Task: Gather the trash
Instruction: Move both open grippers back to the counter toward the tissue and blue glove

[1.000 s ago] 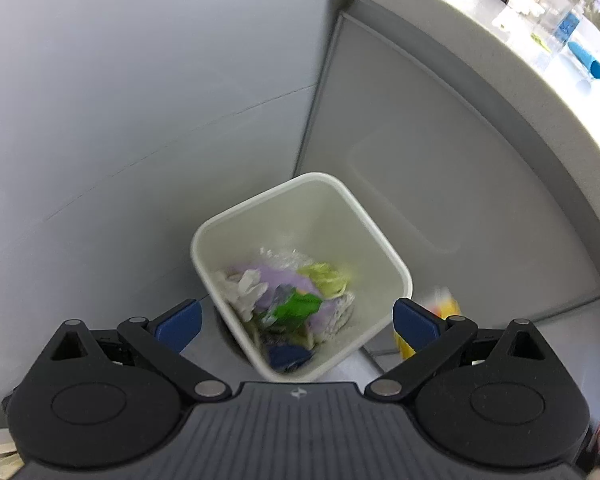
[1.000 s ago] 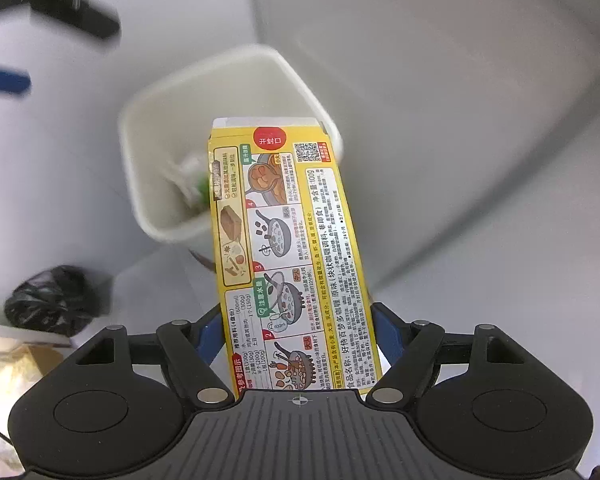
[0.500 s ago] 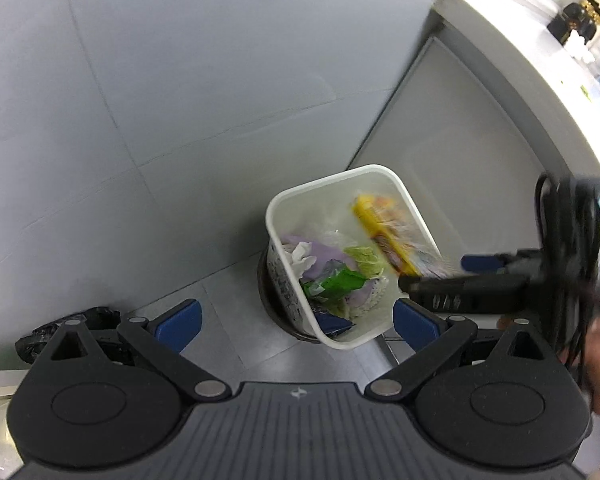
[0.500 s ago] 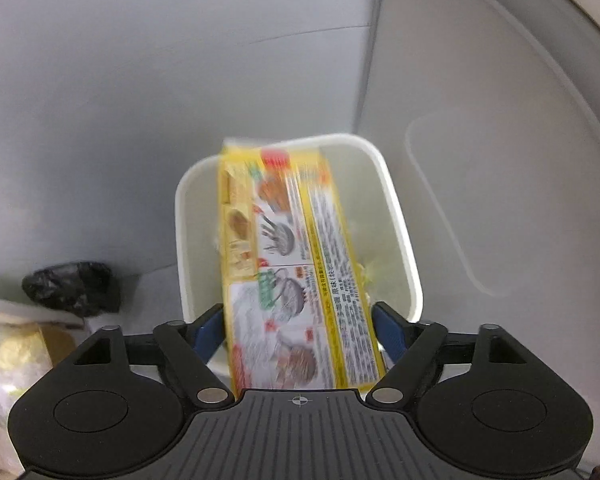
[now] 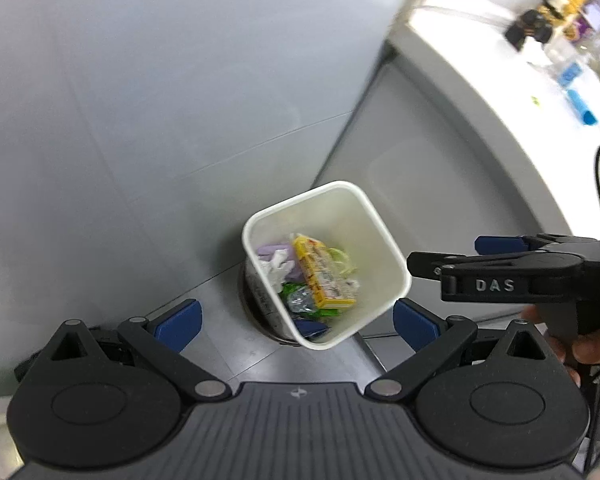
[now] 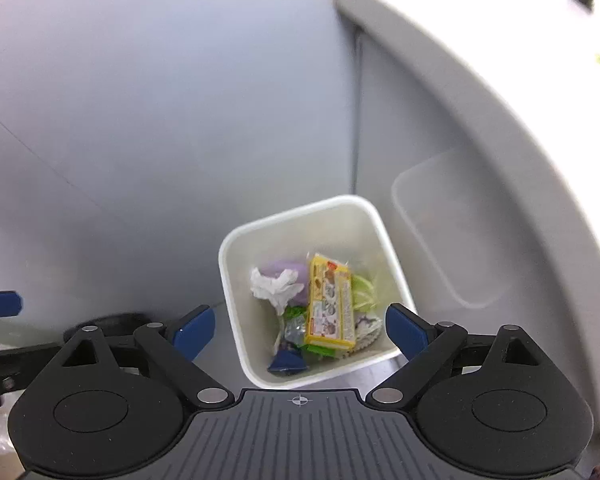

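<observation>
The grey wall point(image 6: 140, 120) and the grey cabinet front point(image 6: 440, 220) meet in a corner that fills most of what I see from both hands, and the white bench point(image 5: 480, 76) curves away along the upper right, with blurred bottles and a blue thing far back on it. On the floor in that corner stands the white trash bin point(image 6: 384, 236), square-mouthed with rounded corners, below and ahead of me in both views.

My left hand-held gripper point(image 5: 296, 322) points down at the bin with its blue pads well apart and nothing between them. My right hand-held gripper point(image 6: 298, 328) hangs above the bin too; its jaws are opening, the pads wide of each other, with nothing clamped. From my left view its black body juts in from the right edge, with my fingers point(image 5: 588, 350) below it.

The yellow box point(image 6: 330, 306) lies inside the bin, printed face up, on top of the other rubbish. Beside it are a crumpled white tissue point(image 6: 276, 286) over something lilac, a green wrapper point(image 5: 296, 296), and a dark blue scrap point(image 6: 286, 360) nearest me.
</observation>
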`<state>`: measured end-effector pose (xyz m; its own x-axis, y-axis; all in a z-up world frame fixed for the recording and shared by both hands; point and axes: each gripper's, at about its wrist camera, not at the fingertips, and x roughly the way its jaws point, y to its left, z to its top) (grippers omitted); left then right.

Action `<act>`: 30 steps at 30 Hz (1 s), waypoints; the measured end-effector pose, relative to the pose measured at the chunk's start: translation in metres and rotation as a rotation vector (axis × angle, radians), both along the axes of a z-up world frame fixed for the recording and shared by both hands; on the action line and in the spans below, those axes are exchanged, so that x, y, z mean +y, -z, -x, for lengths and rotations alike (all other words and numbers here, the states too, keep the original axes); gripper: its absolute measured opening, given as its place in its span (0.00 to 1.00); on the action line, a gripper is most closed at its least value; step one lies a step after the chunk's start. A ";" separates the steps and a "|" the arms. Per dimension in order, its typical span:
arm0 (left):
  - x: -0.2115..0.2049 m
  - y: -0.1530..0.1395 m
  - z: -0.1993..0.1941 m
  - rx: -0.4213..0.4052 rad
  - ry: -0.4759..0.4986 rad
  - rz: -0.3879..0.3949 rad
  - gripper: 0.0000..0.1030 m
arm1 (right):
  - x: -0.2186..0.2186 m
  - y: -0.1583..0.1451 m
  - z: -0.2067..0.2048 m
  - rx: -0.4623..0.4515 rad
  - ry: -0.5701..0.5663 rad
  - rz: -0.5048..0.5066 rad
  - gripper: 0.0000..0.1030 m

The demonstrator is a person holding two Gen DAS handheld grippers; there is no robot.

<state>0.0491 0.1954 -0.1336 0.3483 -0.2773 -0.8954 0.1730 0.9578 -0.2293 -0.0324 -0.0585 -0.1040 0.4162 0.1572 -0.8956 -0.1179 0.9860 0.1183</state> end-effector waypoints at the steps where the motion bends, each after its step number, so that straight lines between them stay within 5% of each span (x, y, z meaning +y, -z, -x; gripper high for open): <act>1: -0.001 -0.002 0.000 -0.003 0.016 0.003 0.99 | 0.003 -0.006 0.001 -0.013 0.012 0.005 0.91; 14: -0.031 -0.033 -0.007 -0.047 0.110 0.077 0.99 | -0.043 -0.085 0.034 -0.246 0.154 0.057 0.94; 21: -0.074 -0.049 -0.027 -0.134 0.051 0.095 0.99 | -0.112 -0.076 0.008 -0.337 0.157 0.097 0.96; 30: -0.188 -0.065 -0.098 -0.265 0.056 0.095 0.99 | -0.251 -0.057 -0.061 -0.389 0.227 0.158 0.96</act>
